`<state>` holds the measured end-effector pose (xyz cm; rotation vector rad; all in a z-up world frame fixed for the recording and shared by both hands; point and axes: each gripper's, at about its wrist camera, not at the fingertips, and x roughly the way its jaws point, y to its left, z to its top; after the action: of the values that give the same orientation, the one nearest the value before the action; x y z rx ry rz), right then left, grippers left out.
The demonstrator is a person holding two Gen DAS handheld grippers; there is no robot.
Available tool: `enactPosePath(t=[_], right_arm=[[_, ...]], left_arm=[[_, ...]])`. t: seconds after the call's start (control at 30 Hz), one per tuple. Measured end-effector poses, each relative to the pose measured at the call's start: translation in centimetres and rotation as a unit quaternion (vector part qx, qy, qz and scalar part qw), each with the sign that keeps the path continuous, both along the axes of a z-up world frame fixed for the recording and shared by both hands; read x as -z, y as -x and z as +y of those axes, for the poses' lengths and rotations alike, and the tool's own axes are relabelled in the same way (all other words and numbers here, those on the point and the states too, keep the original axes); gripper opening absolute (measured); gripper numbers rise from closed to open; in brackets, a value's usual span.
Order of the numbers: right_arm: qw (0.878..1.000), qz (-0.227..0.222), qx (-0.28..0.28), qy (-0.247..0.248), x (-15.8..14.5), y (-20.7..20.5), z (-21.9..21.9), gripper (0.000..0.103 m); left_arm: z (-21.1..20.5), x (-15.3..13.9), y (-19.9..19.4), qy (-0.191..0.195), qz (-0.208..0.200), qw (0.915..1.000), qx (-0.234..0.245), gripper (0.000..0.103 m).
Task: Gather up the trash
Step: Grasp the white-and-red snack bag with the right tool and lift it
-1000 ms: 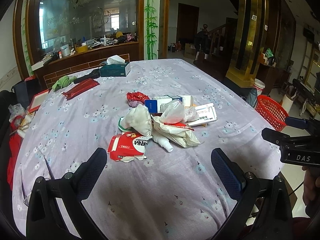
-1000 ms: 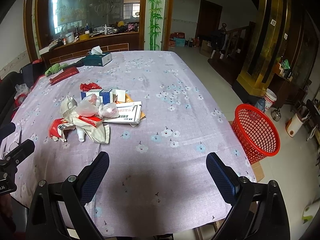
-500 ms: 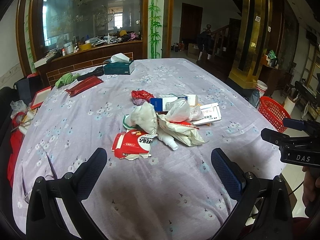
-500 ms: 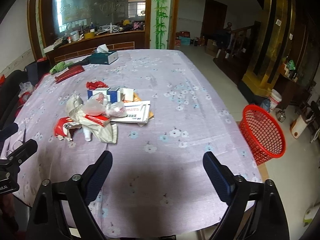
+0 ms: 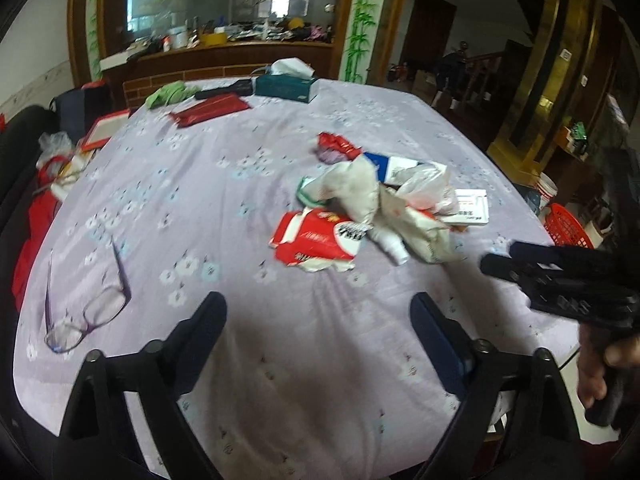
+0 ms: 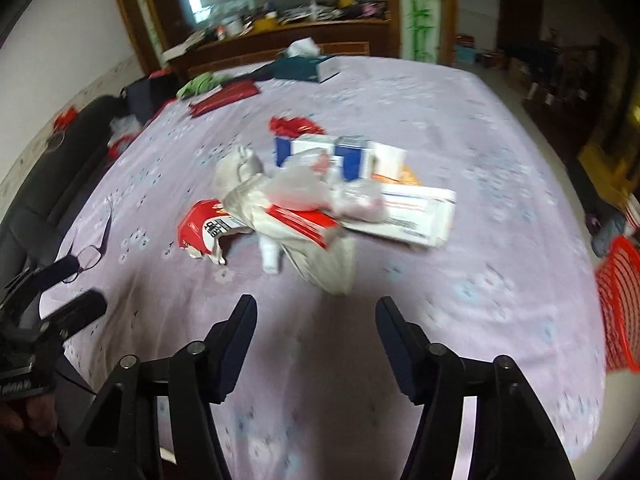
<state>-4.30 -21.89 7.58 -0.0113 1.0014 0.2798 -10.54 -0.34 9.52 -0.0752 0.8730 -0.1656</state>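
left claw (image 5: 318,320) open, trash pile (image 5: 376,208) ahead

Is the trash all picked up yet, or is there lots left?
Lots left. The trash pile lies on the table; the red basket beside it shows nothing inside. The left gripper and right gripper are both open, holding nothing.

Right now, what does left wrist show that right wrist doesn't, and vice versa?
Only the left wrist view: the open left gripper from its own camera, and a white bucket on the floor behind the basket.

Only the right wrist view: the open right gripper from its own camera.

Both: the trash pile on the purple tablecloth, glasses, teal tissue box, red basket beyond the table's right edge.
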Motion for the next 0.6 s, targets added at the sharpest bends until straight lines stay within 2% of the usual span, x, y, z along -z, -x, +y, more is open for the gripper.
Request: enactPosePath(t=[0.1, 0.27, 0.4, 0.43, 0.6], right_arm=[[1.000, -0.004, -0.013, 0.016, 1.0, -2.4, 1.3, 0.064], [0.999, 0.033, -0.015, 0.018, 3.8, -6.5, 1.8, 0.064], [0.999, 0.047, -0.014, 0.007, 4.7, -7.0, 1.8, 0.038], [0.999, 0.048, -0.011, -0.005, 4.5, -6.9, 1.6, 0.034], [0.998, 0.053, -0.007, -0.036, 3.4, -4.8, 1.0, 0.033]], left_arm=[[0.9, 0.3, 0.1, 0.000, 0.007, 0.9999, -0.009, 0.086], [2.5, 0.6, -0.8, 0.014, 0.020, 0.9996, -0.015, 0.086], [3.1, 1.2, -2.6, 0.033, 0.041, 0.9986, -0.012, 0.086], [3.1, 1.4, -3.0, 0.035, 0.045, 0.9983, -0.010, 0.086], [2.9, 2.6, -6.0, 0.054, 0.068, 0.9962, -0.004, 0.086]])
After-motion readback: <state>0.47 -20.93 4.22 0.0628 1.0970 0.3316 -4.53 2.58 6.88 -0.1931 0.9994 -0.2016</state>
